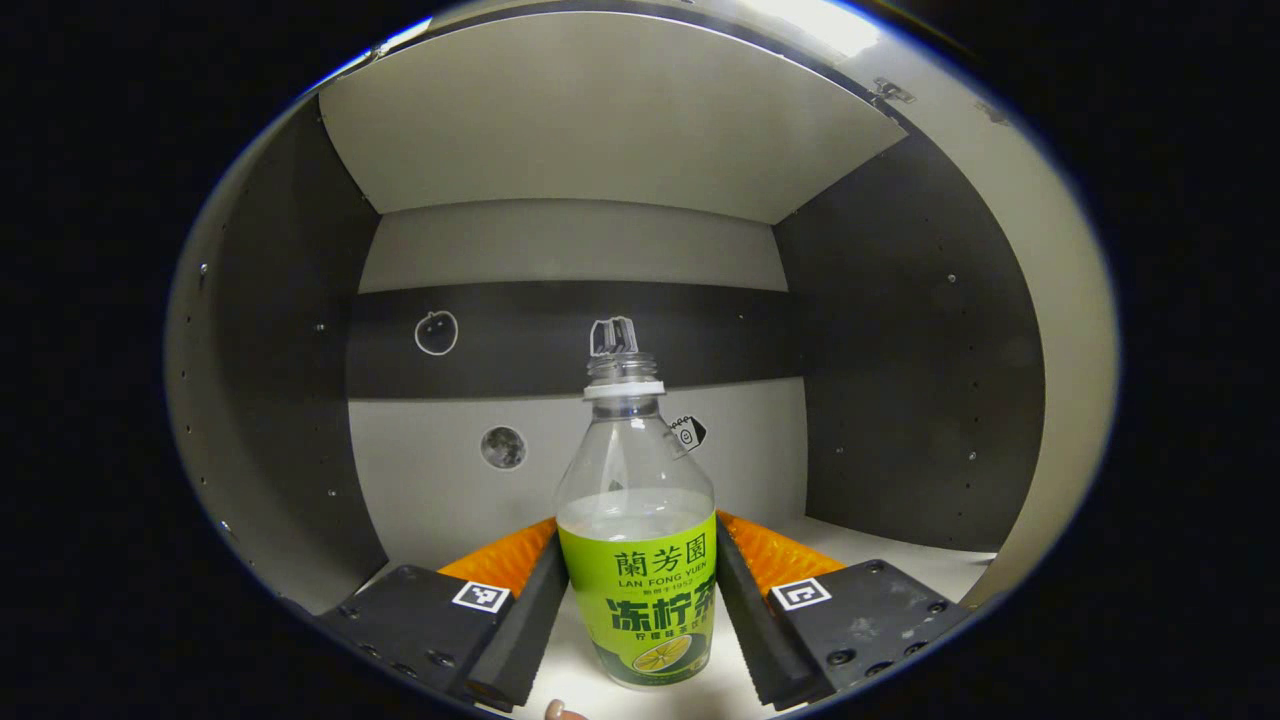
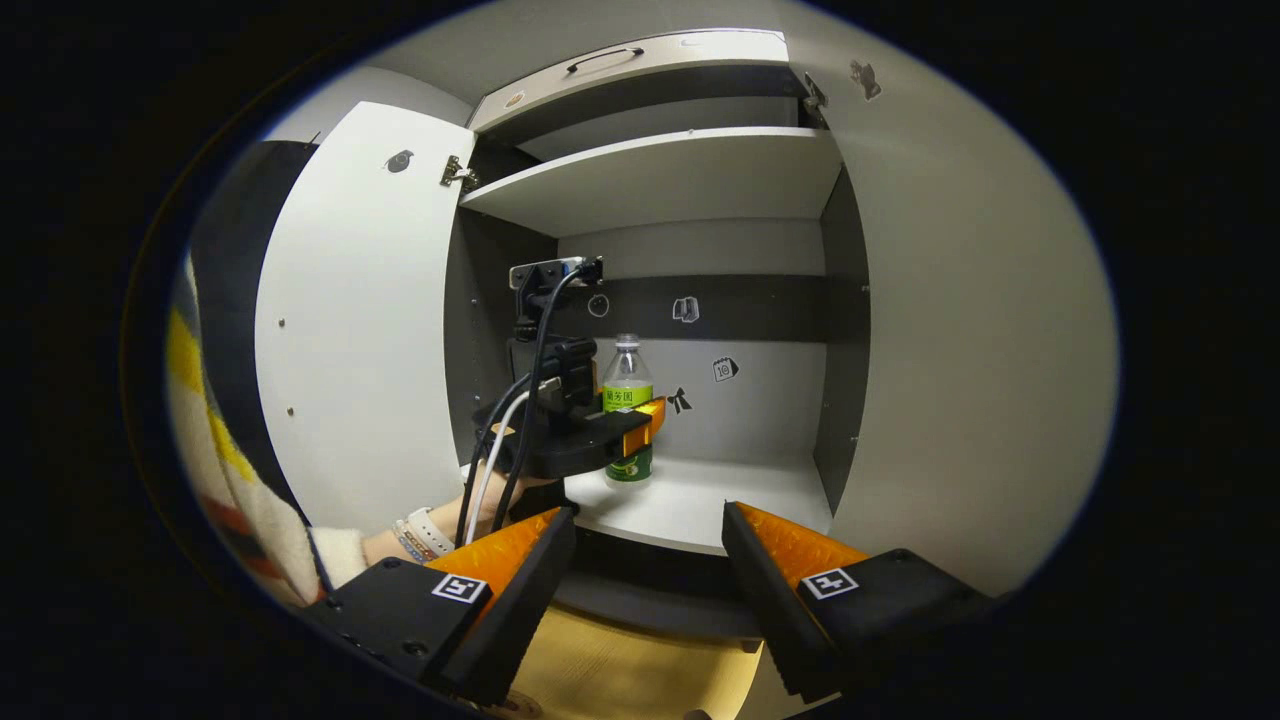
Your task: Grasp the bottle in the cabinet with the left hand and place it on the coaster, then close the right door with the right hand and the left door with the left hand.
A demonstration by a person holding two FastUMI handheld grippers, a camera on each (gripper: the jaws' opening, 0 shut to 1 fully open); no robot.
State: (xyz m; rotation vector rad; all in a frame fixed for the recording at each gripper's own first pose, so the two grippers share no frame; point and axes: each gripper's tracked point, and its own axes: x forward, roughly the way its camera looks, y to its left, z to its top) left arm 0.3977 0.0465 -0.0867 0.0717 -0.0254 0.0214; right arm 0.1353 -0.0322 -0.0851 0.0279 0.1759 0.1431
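Note:
A clear bottle [image 1: 636, 560] with a green label and no cap stands upright on the cabinet's white lower shelf [image 1: 900, 555]. My left gripper [image 1: 637, 520] has one finger against each side of the label. In the right gripper view the bottle [image 2: 627, 390] stands near the shelf's left front, and the left gripper [image 2: 640, 425], held by a hand [image 2: 480, 510], reaches in around it. My right gripper [image 2: 650, 510] hangs open in front of the cabinet, below the shelf edge, with nothing between its fingers.
Both cabinet doors stand open: the left door [image 2: 350, 300] and the right door [image 2: 950, 350]. An upper shelf [image 2: 660, 175] spans the cabinet above the bottle. A wooden surface [image 2: 620, 670] lies below the cabinet. Cables [image 2: 500, 450] trail from the left gripper.

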